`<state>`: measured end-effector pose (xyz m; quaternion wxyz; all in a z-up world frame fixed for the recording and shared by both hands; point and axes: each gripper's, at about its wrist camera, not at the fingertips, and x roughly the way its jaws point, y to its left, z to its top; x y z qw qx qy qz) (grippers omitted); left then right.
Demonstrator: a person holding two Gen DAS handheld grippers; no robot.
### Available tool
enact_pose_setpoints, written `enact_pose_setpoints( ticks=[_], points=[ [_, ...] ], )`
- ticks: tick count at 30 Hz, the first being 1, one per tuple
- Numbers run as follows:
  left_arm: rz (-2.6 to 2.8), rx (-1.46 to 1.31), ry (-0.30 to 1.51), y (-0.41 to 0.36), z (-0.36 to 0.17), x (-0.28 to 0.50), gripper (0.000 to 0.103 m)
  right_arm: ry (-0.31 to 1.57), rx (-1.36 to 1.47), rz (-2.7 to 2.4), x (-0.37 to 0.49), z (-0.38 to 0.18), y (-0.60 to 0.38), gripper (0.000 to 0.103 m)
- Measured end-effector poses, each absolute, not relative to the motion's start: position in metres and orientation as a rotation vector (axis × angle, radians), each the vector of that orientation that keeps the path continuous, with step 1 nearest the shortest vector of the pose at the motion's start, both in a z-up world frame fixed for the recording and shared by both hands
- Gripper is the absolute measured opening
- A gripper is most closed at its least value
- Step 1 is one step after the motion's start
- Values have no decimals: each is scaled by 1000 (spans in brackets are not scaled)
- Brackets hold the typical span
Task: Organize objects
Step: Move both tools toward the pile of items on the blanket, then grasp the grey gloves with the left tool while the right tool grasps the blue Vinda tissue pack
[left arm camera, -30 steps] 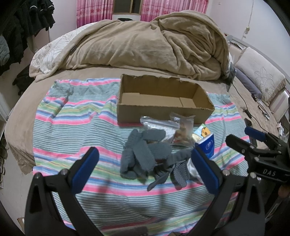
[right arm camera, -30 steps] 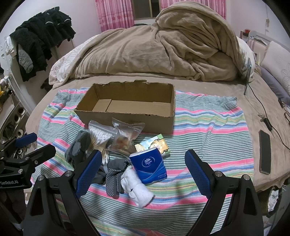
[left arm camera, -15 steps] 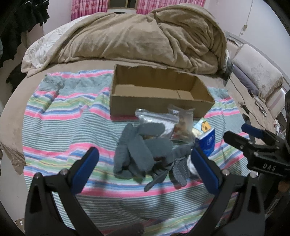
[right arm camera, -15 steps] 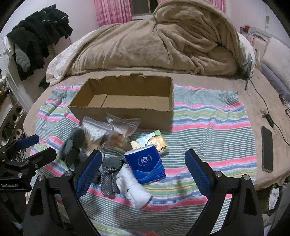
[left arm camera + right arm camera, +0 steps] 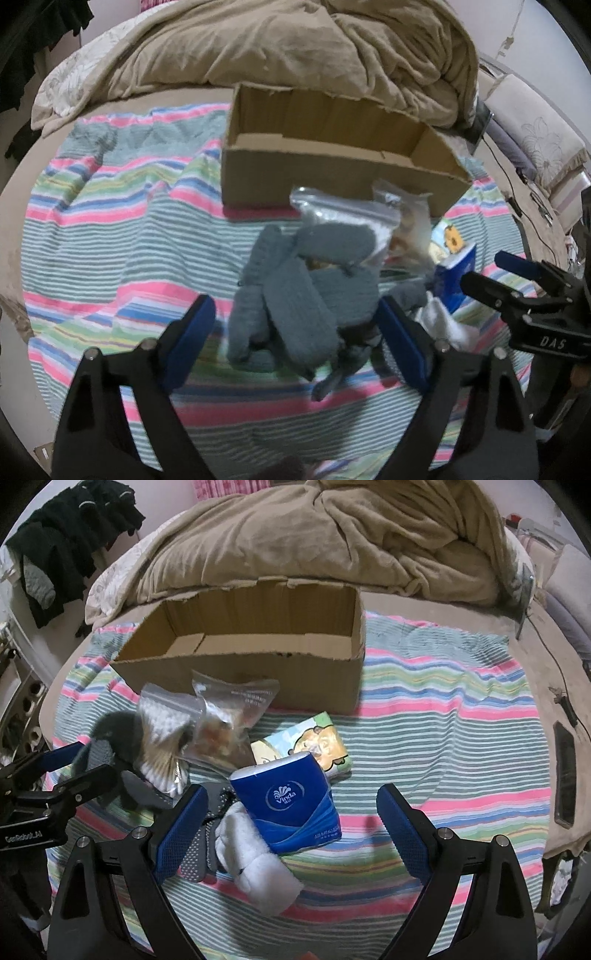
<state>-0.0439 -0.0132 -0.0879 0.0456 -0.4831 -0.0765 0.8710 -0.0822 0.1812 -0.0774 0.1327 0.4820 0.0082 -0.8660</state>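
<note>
Both grippers had advanced toward the pile. Left gripper (image 5: pixel 297 341) stood with jaws apart over the grey socks (image 5: pixel 295 291), whose long axes ran toward the cardboard box (image 5: pixel 332 177). Right gripper (image 5: pixel 291 827), likewise spread and holding nothing, framed the blue tissue pack (image 5: pixel 291 805), upright beside the white sock (image 5: pixel 258 867).
</note>
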Motion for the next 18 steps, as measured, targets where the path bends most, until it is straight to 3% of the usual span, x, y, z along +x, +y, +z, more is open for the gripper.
enact_pose_setpoints(
  ticks=[4, 9, 13, 18],
  points=[
    [2659, -1476, -224, -15, -92, -48, 75, 38, 1410, -2504, -87, -86, 179, 94],
    [2656, -1443, -235, -19, -92, -51, 56, 35, 1416, -2488, -91, -92, 178, 85],
    [2644, -1422, -270, -25, -93, -50, 46, 20, 1425, -2448, -92, -98, 178, 62],
    [2632, -1401, -304, -31, -93, -49, 35, 17, 1402, -2451, -88, -94, 179, 57]
  ],
)
